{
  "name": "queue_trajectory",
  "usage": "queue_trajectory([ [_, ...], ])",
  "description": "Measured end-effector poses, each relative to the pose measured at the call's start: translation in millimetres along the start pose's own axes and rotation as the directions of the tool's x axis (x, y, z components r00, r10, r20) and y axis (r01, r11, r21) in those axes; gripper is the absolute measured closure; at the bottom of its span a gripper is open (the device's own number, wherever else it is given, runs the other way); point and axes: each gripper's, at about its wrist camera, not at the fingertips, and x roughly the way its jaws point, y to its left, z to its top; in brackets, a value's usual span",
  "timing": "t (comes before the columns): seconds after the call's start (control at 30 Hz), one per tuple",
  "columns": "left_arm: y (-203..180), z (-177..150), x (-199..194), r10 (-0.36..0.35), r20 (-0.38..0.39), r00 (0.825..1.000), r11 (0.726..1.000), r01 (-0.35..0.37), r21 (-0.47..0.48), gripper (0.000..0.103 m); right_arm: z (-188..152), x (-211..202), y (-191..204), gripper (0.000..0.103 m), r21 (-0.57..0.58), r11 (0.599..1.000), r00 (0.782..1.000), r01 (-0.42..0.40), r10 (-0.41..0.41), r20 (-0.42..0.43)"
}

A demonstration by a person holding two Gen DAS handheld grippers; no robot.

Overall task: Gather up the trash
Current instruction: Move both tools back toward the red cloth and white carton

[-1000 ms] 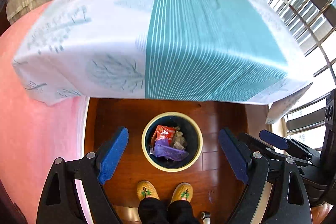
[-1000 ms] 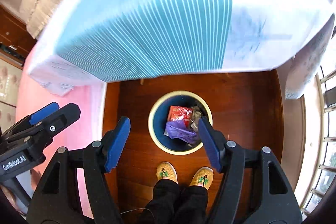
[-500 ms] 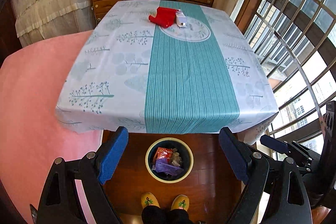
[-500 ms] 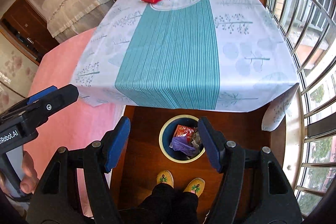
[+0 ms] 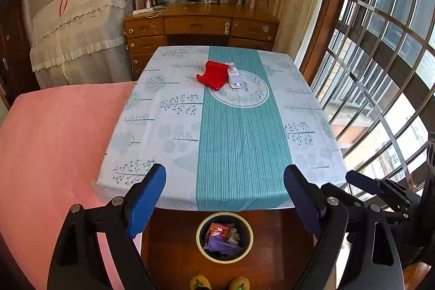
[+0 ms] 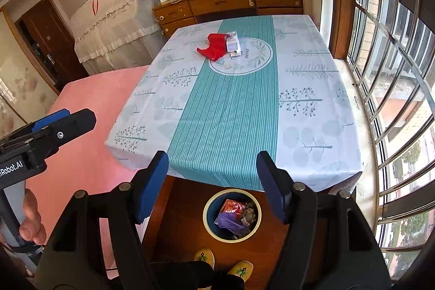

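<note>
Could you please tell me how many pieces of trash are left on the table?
2: a red wrapper and a white packet touching its right side, both at the table's far end. Something smaller could be hidden behind them.

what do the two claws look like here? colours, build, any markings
Both match: black plastic frames with triangular cutouts and silver pivot screws, each finger faced with a blue pad. Left claw, right claw. The right camera also shows the left claw's body from the side, with white lettering ending "Robot.AI", on a grey handle in a bare hand. No cables visible.
</note>
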Motion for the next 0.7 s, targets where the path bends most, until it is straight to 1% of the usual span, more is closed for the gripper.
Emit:
queue_trajectory([
  [0.1,4.7,15.3,0.5,-0.002,0.011,1.000,1.000,0.002,-0.021,0.014,14.4,-0.1,-0.5,0.039,-0.012,1.000,1.000,0.003,-0.002,0.025],
  [0.2,12.1,30.5,9.5,0.003,0.017,1.000,0.999,-0.002,-0.037,0.014,27.7,5.1,-2.2,0.039,-0.020,1.000,0.999,0.016,-0.016,0.039],
  [0.3,19.8,49.5,27.4,-0.012,-0.006,1.000,0.999,0.012,-0.051,0.014,44.2,15.1,-4.8,0.039,-0.009,1.000,0.998,0.027,-0.026,0.049],
  [0.4,30.9,70.1,57.7,-0.023,-0.048,0.999,0.997,0.019,-0.071,0.014,63.7,31.8,-7.2,0.039,-0.001,0.999,0.997,0.048,-0.048,0.062],
  [0.5,44.3,92.9,99.1,-0.080,-0.101,0.992,0.993,0.071,-0.092,0.014,87.4,56.6,-9.4,0.039,0.023,0.997,0.995,0.070,-0.072,0.065],
  [0.6,55.1,119.8,150.5,-0.133,-0.158,0.978,0.989,0.121,-0.087,0.014,114.9,90.3,-10.9,0.039,0.052,0.994,0.993,0.099,-0.102,0.060],
  [0.7,64.9,147.9,203.0,-0.147,-0.194,0.970,0.989,0.137,-0.060,0.014,147.5,134.2,-12.8,0.039,0.090,0.989,0.991,0.120,-0.124,0.042],
])
